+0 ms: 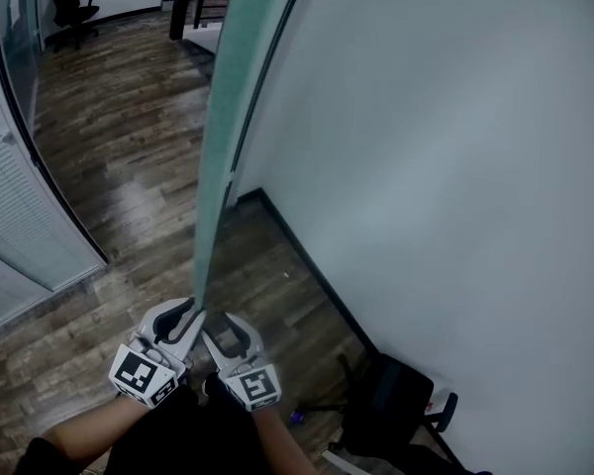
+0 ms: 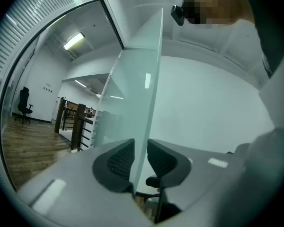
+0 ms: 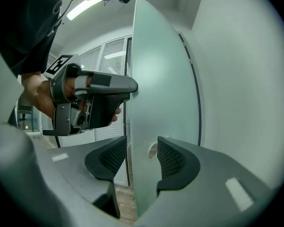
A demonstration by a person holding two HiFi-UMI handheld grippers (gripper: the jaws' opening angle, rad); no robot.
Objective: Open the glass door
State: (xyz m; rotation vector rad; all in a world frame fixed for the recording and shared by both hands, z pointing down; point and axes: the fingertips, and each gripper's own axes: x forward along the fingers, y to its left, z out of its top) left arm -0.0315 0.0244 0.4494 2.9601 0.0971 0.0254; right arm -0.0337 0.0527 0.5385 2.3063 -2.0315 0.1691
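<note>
Right gripper (image 3: 141,157) stands wide open astride the free edge of the glass door (image 3: 161,79), which stands near the white wall (image 1: 455,166). Left gripper (image 2: 140,159) straddles this edge more narrowly; its pads seem not to press. I judge the pane heavy, stiff and slippery: clamp flat near this edge.

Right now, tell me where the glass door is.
In the head view the glass door runs edge-on just left of centre, wall to its right; its free edge sits between the jaws of the left tool and the right tool.
</note>
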